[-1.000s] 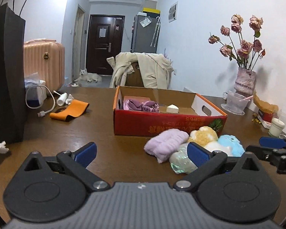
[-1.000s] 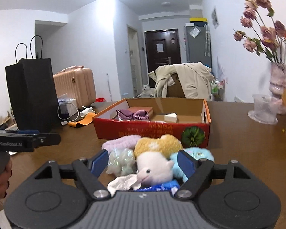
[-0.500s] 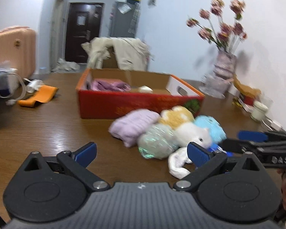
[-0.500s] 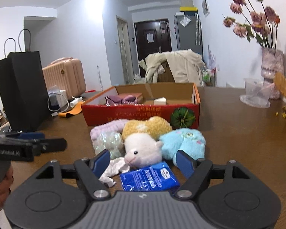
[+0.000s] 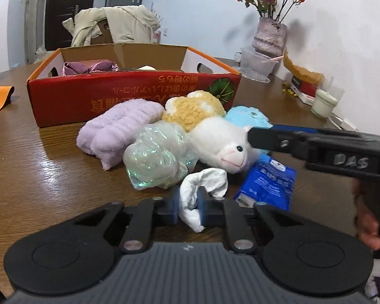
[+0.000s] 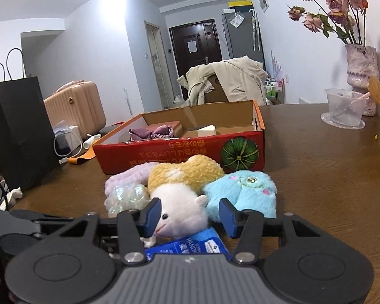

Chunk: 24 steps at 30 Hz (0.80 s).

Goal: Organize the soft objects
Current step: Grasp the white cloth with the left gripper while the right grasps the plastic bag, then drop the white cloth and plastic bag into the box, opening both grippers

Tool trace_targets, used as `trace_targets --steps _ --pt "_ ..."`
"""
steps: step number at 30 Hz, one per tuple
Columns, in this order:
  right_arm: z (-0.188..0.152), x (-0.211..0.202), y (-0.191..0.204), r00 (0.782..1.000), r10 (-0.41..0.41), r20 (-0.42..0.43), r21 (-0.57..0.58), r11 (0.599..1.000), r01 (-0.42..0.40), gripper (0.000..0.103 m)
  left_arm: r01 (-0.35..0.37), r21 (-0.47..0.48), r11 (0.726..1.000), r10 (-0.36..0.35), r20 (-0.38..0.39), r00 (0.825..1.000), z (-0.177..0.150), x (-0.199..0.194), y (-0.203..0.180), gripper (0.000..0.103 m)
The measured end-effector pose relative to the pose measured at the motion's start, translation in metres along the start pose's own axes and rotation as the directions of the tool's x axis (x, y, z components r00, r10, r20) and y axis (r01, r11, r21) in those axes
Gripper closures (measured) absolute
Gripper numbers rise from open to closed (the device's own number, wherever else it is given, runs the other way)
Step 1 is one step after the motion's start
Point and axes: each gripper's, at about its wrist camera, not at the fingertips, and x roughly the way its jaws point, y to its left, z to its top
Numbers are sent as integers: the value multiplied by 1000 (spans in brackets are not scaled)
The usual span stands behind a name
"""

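A pile of soft things lies on the brown table in front of a red cardboard box (image 5: 129, 98) (image 6: 190, 157): a lilac towel (image 5: 114, 129), a shiny plastic bundle (image 5: 157, 157), a yellow plush (image 5: 192, 109) (image 6: 187, 172), a white plush lamb (image 5: 220, 144) (image 6: 182, 210), a blue plush (image 6: 243, 192) and a blue tissue pack (image 5: 266, 182). My left gripper (image 5: 187, 206) is shut on a crumpled white cloth (image 5: 202, 185). My right gripper (image 6: 190, 214) is open, its jaws on either side of the white lamb's head; in the left wrist view its fingertips (image 5: 261, 136) touch the lamb.
The box holds a purple cloth (image 6: 152, 134) and a white wedge (image 6: 206, 129). A vase of dried roses (image 5: 268, 35), a clear plastic bowl (image 6: 344, 111) and a candle jar (image 5: 324, 101) stand at the right. A black paper bag (image 6: 20, 131) stands left.
My left gripper moved forward to the pile and shut on the white cloth. My right gripper moved forward and narrowed around the white lamb.
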Motion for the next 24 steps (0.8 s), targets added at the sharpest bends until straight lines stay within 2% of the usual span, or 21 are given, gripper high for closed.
trace_targets --steps 3,5,7,10,12,14,19,24 --pt "0 4 8 1000 26 5 -26 999 -26 54 16 11 1000 -17 62 998 3 -25 11 94" --pt "2 6 19 997 72 14 -54 996 -71 54 -11 -16 1000 12 109 994 7 -44 26 94" --pt "5 11 30 994 107 11 -80 991 -106 54 -80 -48 996 87 150 985 11 -61 43 94" --pt "8 31 53 991 130 -17 -142 981 -131 54 -166 -123 979 188 201 962 18 -79 68 94" --pt "6 51 71 993 95 -69 -213 971 -108 55 -220 -171 961 254 216 943 22 -87 81 94" --pt "4 63 83 994 70 -84 -241 966 -89 56 -244 -193 950 285 228 931 25 -94 88 94" --pt "1 62 96 994 64 -88 -255 963 -84 76 -244 -185 952 286 253 924 29 -104 88 94" --pt "2 29 90 991 104 -78 -239 963 -120 79 -217 -164 962 254 263 931 28 -104 79 94"
